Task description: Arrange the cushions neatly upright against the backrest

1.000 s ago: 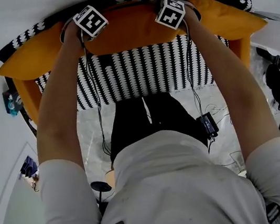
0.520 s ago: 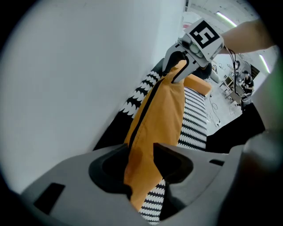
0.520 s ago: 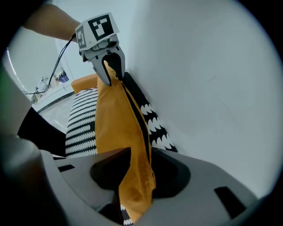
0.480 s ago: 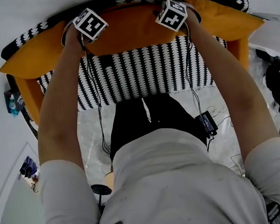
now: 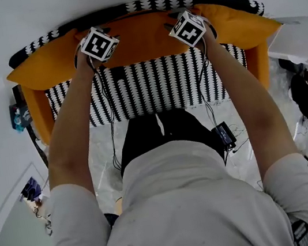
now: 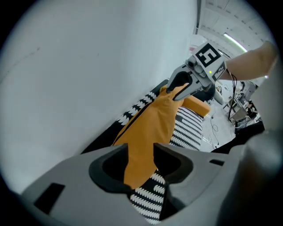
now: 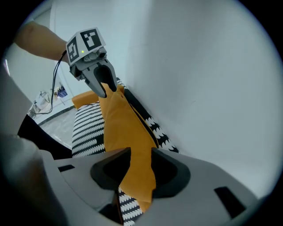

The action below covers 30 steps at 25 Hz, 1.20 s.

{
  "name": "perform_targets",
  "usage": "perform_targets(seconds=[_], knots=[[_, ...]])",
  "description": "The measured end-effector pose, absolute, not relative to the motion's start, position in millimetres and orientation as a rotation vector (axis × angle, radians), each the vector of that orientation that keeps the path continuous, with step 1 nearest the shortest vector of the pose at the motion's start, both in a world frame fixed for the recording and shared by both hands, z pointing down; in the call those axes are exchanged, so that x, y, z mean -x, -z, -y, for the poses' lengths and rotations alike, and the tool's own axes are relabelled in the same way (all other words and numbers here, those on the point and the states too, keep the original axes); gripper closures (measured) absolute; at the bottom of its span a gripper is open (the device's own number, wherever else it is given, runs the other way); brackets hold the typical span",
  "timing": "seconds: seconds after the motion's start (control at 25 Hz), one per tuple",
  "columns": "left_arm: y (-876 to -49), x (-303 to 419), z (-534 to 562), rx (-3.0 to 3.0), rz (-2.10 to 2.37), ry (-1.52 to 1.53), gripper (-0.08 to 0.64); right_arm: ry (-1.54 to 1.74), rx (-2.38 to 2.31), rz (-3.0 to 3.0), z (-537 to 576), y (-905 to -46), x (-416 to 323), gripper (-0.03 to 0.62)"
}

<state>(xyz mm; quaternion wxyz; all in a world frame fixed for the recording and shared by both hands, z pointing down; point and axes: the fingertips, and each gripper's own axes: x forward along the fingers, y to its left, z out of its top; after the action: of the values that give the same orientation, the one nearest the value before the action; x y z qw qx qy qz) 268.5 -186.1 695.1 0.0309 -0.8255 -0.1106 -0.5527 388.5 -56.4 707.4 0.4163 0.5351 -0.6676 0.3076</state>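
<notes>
While both hand-held grippers clasp its top edge, the middle cushion (image 5: pixel 140 40) stands upright along the sofa's backrest (image 5: pixel 145 3).
Head view: the left hand-held gripper (image 5: pixel 95 31) and right hand-held gripper (image 5: pixel 180 14) sit at the middle cushion's two upper corners, and a left cushion (image 5: pixel 45 67) and right cushion (image 5: pixel 243 24) flank it at the backrest's ends. Left gripper view: the jaws have just been opening, yet they grasp the orange edge, which fills the gap and touches both; the cushion stands just in front of the backrest, near the white wall (image 6: pixel 88 66). Right gripper view: these jaws have likewise just been opening and are clenched on the same edge, and the fabric runs on to the other gripper.
</notes>
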Motion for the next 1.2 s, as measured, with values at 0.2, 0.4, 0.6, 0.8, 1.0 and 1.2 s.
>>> perform_targets(seconds=[0.2, 0.4, 0.6, 0.8, 1.0, 1.2], knots=[[-659, -255, 163, 2.663, 0.303, 1.647, 0.377, -0.778, -1.435, 1.723, 43, -667, -367, 0.431], [-610, -248, 149, 2.814, 0.208, 1.499, 0.379, -0.726, -1.53, 1.784, 40, -622, -341, 0.433], [-565, -242, 118, 2.891, 0.195, 1.356, 0.387, -0.682, -1.567, 1.821, 15, -584, -316, 0.437], [-528, -228, 101, 2.95, 0.158, 1.237, 0.394, -0.656, -1.673, 1.883, 3, -536, -297, 0.456], [-472, -218, 79, 3.125, 0.075, 1.014, 0.421, -0.604, -1.747, 1.925, -16, -499, -283, 0.469], [-439, -219, 65, 3.162, 0.018, 0.837, 0.47, -0.528, -1.859, 1.963, -33, -459, -280, 0.502]])
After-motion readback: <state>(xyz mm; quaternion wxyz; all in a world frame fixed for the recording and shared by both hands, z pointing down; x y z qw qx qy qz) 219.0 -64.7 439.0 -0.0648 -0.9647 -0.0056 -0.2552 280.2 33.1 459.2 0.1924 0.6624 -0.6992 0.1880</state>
